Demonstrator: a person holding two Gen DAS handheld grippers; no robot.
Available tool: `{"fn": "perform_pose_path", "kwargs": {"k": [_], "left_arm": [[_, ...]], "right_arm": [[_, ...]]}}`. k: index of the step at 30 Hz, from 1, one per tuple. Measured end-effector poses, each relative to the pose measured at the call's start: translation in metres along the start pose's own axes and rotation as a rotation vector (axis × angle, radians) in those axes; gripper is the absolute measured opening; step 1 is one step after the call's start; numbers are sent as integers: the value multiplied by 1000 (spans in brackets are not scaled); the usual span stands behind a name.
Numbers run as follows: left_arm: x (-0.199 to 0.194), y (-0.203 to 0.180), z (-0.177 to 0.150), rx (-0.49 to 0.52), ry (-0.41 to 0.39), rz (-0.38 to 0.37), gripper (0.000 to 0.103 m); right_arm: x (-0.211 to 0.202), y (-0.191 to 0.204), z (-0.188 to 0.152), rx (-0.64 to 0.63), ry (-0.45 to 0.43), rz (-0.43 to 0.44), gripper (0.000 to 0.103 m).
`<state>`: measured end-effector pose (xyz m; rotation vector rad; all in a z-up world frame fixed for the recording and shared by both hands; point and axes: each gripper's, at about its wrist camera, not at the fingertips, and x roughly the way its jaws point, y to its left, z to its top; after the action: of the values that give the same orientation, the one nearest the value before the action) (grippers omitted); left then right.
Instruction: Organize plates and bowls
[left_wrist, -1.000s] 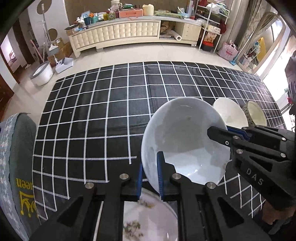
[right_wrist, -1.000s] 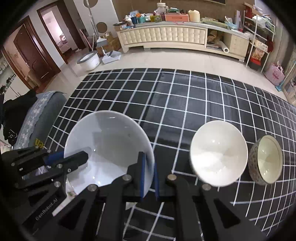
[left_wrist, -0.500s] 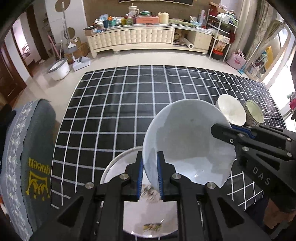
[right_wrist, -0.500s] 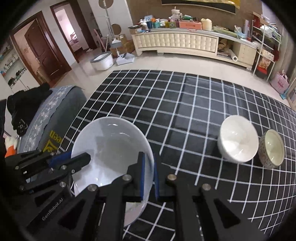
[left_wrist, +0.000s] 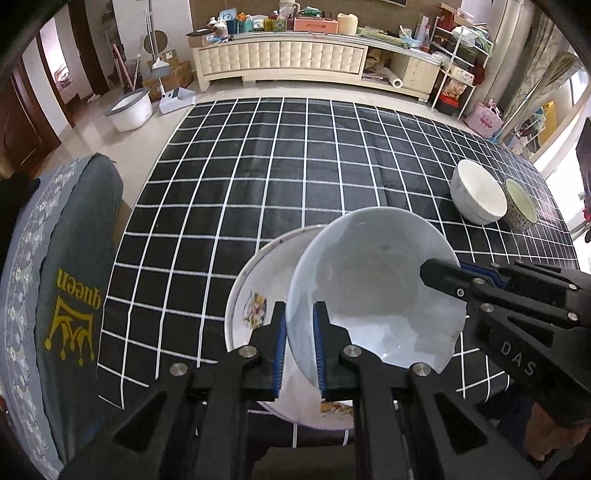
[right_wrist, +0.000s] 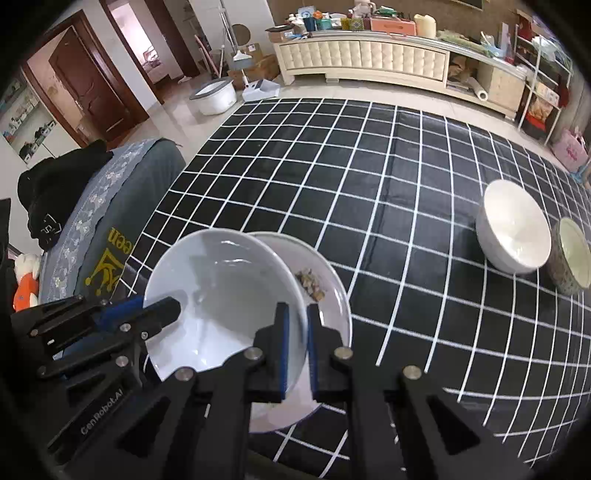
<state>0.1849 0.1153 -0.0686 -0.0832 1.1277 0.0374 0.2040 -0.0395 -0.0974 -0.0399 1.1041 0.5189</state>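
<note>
Both grippers hold one large white bowl (left_wrist: 373, 291) by opposite rims, lifted above a patterned plate (left_wrist: 255, 295) near the table's front edge. My left gripper (left_wrist: 299, 317) is shut on the bowl's left rim. My right gripper (right_wrist: 295, 317) is shut on its right rim; the bowl shows in the right wrist view (right_wrist: 221, 299), over the plate (right_wrist: 325, 291). A white bowl (left_wrist: 476, 195) and a speckled bowl (left_wrist: 519, 205) stand side by side at the right.
The table carries a black cloth with a white grid (left_wrist: 295, 166). A grey cushioned chair (left_wrist: 62, 280) printed "queen" stands at the left edge. A cream sideboard (left_wrist: 288, 55) and shelving (left_wrist: 458, 48) are across the room.
Both grippers have lifted the white bowl higher and drawn back. The patterned plate beneath it has come more fully into view.
</note>
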Motion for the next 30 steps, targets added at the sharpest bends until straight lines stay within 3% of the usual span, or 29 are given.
{"fn": "perform_pose_path", "kwargs": {"k": [7,15,30], "left_arm": [[-3,-15,-8,32,2,-16,12],[-4,-62,-5,93,-1,-63,12],[40,-155,5,225,83,-163,12]], "right_arm": [[-14,-21,-13,48,-14,-18,12],[-39,-67,-28,121,-44,-62,12],[-35,-153,-55,261,16,-104,12]]}}
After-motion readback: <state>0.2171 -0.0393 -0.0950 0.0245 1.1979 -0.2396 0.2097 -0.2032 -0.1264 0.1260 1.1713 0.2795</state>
